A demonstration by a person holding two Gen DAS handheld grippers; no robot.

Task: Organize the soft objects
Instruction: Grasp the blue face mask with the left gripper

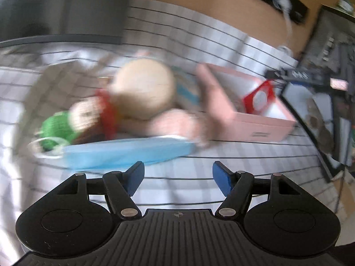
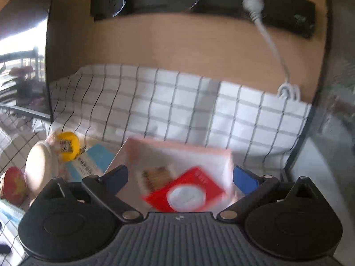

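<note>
Both my views are smeared by motion, so the plush pile at centre left of the left wrist view is hard to read: a cream round body, a red band, a green knitted part. It lies on the checked cloth covering the tabletop, against a tan wall panel with a black socket strip. A pink box sits just right of the pile, holding a red packet. A blue face mask lies in front. Left gripper jaws stand released, empty; right gripper jaws spread wide over the box, gripping nothing.
</note>
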